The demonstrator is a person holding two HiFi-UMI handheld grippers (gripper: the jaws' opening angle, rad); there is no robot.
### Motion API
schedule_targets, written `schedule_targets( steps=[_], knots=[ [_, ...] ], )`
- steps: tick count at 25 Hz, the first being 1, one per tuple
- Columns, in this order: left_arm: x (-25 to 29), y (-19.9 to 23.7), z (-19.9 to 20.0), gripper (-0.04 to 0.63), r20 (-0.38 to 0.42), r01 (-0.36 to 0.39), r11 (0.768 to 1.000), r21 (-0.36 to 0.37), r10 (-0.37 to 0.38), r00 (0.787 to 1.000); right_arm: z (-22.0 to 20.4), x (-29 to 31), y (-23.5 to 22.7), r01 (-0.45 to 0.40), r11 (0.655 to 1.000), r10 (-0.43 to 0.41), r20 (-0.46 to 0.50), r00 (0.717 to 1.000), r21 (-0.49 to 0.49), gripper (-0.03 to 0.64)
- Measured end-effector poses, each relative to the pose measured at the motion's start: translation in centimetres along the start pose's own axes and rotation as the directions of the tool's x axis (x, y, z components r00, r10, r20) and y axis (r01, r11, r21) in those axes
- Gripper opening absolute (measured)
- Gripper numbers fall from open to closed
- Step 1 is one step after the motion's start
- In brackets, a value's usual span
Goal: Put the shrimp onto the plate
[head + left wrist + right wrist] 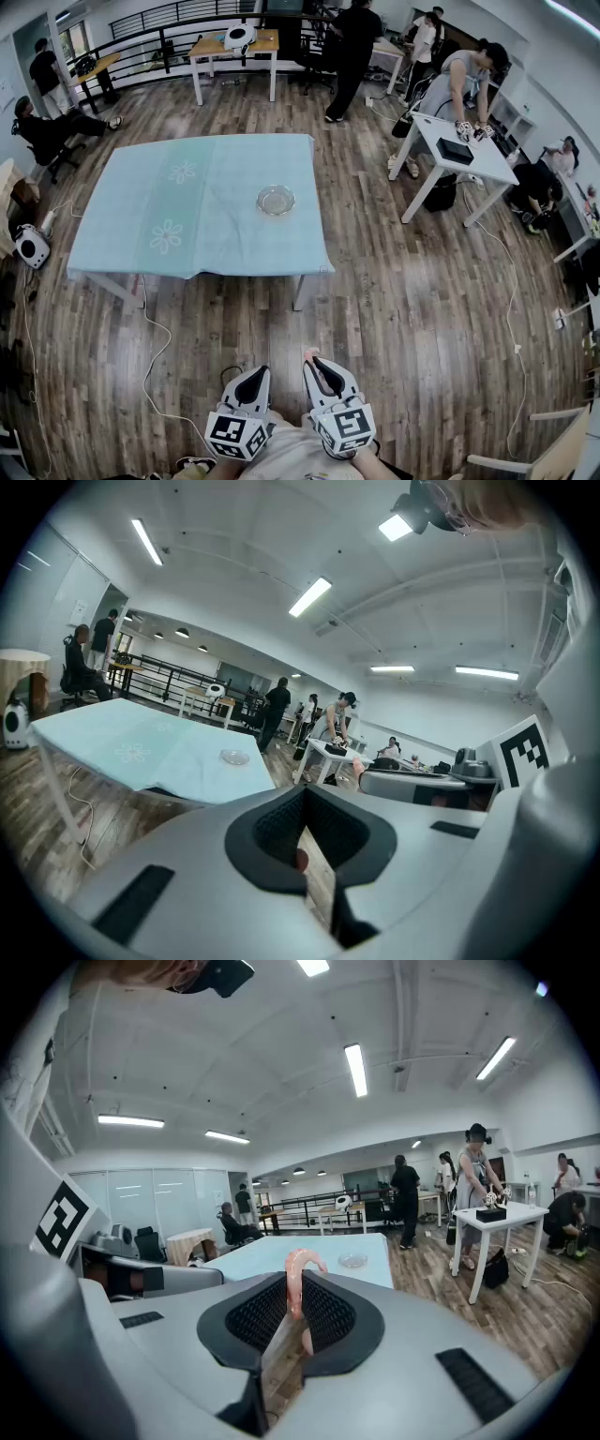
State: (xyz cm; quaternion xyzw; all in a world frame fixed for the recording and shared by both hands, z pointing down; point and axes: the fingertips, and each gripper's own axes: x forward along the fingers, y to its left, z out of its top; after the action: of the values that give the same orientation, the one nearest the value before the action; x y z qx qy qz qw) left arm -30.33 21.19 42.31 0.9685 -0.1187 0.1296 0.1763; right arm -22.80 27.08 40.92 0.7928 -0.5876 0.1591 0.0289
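Observation:
A small clear glass plate [276, 200] lies on the right half of a table under a pale blue cloth [202, 202], far ahead of both grippers. It also shows in the left gripper view as the plate [234, 757] and in the right gripper view as the plate [352, 1260]. My right gripper [321, 367] is held low near my body, shut on a pink curled shrimp [298, 1277] whose end [308, 354] sticks out past the jaws. Beside it my left gripper [251, 382] is shut, with nothing seen in it [305, 806].
Wooden floor [394, 309] lies between me and the table. A white cable [155, 356] trails on the floor at the left. A white desk [459, 150] with a person [459, 80] bent over it stands at the right. Other people and desks are at the back.

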Motion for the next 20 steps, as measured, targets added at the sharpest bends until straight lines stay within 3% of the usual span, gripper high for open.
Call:
schedule_targets(
  steps=[9, 20],
  knots=[
    [3.0, -8.1, -1.4, -0.001, 0.004, 0.010, 0.998, 0.067, -0.010, 1.000, -1.2, -5.8, -6.0, 0.011, 1.000, -0.011, 0.006, 1.000, 0.005, 0.067],
    [3.5, -14.1, -3.7, 0.000, -0.017, -0.086, 0.994, 0.062, 0.087, 0.996, -2.2, -10.9, -10.9, -0.078, 0.996, 0.077, 0.027, 0.997, 0.051, 0.067]
  ],
)
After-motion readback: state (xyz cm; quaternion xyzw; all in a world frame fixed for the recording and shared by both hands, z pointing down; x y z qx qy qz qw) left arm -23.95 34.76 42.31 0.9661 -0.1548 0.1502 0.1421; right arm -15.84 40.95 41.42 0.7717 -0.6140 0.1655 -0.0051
